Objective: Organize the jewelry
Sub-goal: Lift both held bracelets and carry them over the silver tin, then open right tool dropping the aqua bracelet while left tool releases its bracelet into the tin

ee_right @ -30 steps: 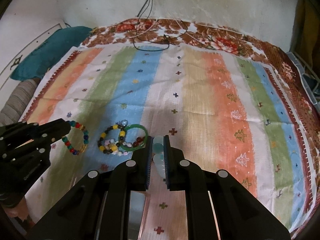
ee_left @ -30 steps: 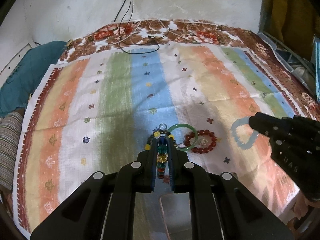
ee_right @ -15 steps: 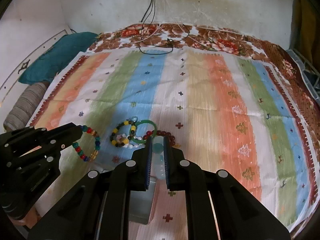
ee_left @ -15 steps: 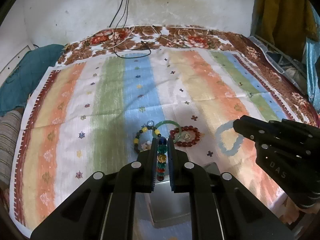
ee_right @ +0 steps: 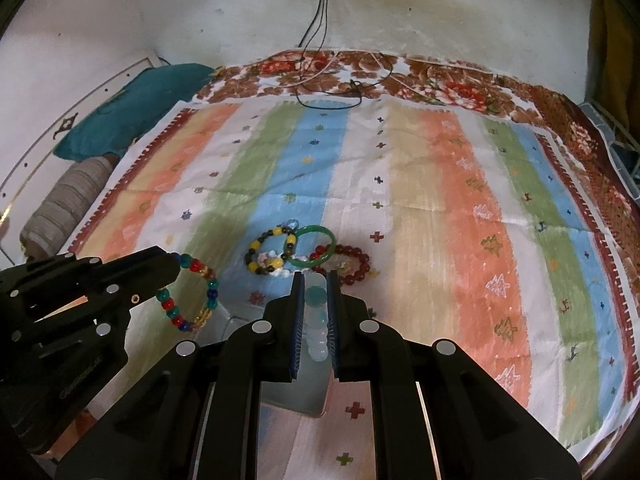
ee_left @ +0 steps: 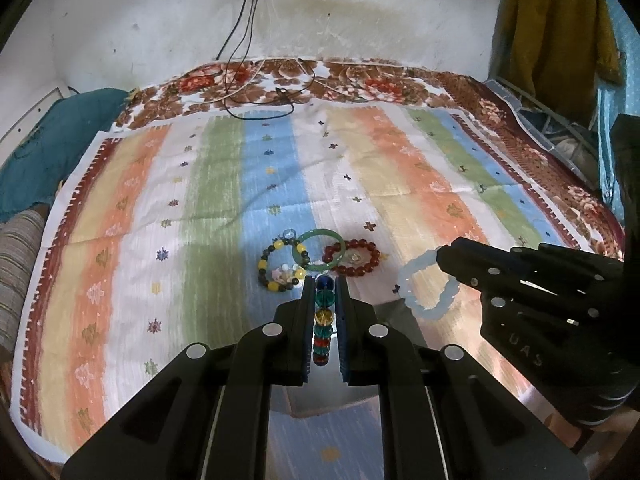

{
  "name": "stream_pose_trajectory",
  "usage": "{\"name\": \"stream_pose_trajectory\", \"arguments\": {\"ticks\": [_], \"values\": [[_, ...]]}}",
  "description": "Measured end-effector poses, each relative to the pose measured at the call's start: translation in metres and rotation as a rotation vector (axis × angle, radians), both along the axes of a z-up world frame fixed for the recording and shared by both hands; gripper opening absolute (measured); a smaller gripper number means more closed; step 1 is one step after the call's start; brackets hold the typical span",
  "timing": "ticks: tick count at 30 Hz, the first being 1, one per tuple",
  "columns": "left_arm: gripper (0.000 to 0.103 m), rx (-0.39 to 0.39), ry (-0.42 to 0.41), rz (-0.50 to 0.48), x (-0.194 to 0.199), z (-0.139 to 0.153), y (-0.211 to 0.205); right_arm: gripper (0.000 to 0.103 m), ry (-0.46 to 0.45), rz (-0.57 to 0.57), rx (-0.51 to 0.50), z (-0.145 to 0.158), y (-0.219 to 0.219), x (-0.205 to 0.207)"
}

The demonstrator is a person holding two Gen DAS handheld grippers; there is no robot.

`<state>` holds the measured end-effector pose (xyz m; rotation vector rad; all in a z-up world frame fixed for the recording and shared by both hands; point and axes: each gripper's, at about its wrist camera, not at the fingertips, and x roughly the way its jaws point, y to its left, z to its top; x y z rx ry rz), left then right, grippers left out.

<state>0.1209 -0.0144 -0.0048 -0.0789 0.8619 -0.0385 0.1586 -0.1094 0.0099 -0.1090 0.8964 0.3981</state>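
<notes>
Two grippers are each holding one bracelet above the bed.
The left gripper (ee_left: 325, 296) is clamping the multicoloured bead bracelet (ee_left: 323, 322) edge-on along its fingers; the right gripper (ee_right: 316, 296) is pinching the pale blue bracelet (ee_right: 318, 332); the box underneath is mostly hidden.

Both hand-held grippers (ee_left: 324, 300) (ee_right: 311, 300) clamped, angled downward.

That grey box (ee_left: 332, 396) near the cloth's edge sits mostly behind the gripper fingers, so what's inside stays hidden. Yellow jacket (ee_left: 556, 20) far right gets cropped.

Striped pastel cloth (ee_left: 224, 184); green bangle (ee_left: 320, 250), dark red bracelet (ee_left: 362, 258), pale blue bracelet (ee_left: 424, 308), multicoloured bracelet (ee_right: 200, 296).
</notes>
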Motion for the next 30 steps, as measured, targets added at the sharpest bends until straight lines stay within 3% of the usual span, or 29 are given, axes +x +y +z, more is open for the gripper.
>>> {"name": "stream_pose_trajectory", "arguments": {"ticks": [10,12,15,23,30], "values": [[0.01,-0.029,0.006,0.001,-0.01,-0.003,0.001,0.012,0.053,0.01,0.048,-0.008,-0.004,-0.012],[0.026,-0.022,0.003,0.009,-0.01,-0.004,0.002,0.014,0.056,-0.006,0.042,-0.01,-0.006,-0.01],[0.035,-0.025,0.003,0.037,-0.01,-0.005,0.007,0.038,0.036,-0.034,0.038,-0.008,-0.01,-0.008],[0.055,-0.039,0.04,0.126,0.005,-0.01,0.033,0.045,0.053,-0.055,0.016,-0.016,-0.01,0.003],[0.07,-0.071,0.083,0.166,0.024,-0.019,0.049,0.06,0.067,-0.057,-0.008,-0.024,-0.002,0.018]]}}
